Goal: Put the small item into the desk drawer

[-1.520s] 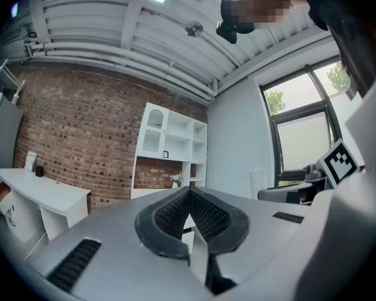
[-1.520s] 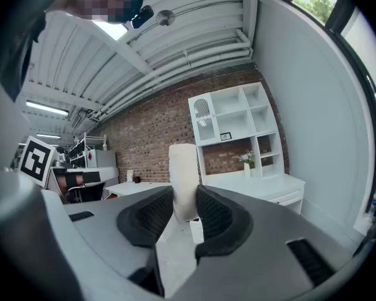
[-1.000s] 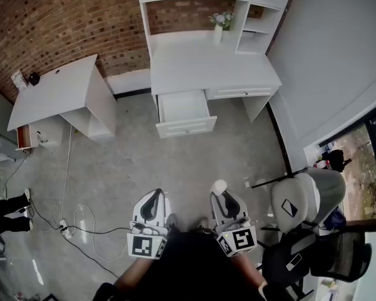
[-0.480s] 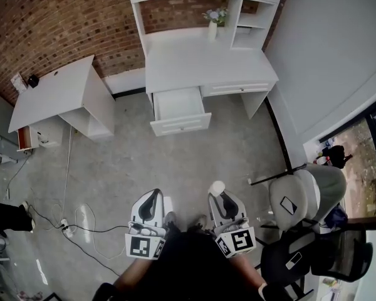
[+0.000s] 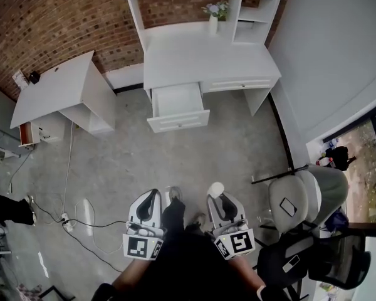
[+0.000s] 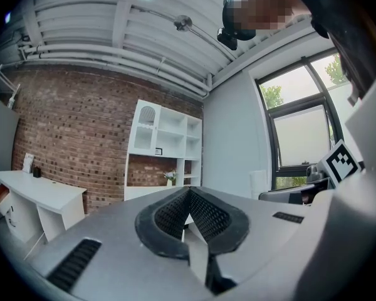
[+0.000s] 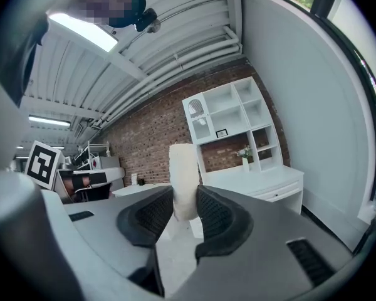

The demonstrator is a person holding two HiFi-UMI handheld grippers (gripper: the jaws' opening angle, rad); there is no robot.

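My right gripper [image 5: 219, 196] is shut on a small white cylinder-shaped item [image 7: 183, 180], whose rounded top [image 5: 217, 189] sticks out past the jaws. The left gripper [image 5: 153, 197] is shut with nothing between its jaws, whose tips touch in the left gripper view [image 6: 188, 193]. Both are held low, close to the person's body, over the grey floor. Far ahead stands the white desk [image 5: 207, 64] with its left drawer [image 5: 177, 106] pulled open; the drawer looks empty inside. In the right gripper view the desk [image 7: 263, 182] shows behind the item.
A second white desk [image 5: 56, 93] stands at the left by the brick wall. Cables and a power strip [image 5: 65, 221] lie on the floor at the left. Office chairs [image 5: 307, 199] stand at the right. A vase of flowers [image 5: 214, 19] sits on the desk. A person's legs [image 5: 9, 207] show at far left.
The view has shifted slightly as the person steps forward; a foot now shows between the grippers. The grippers keep their pose and the item stays held.
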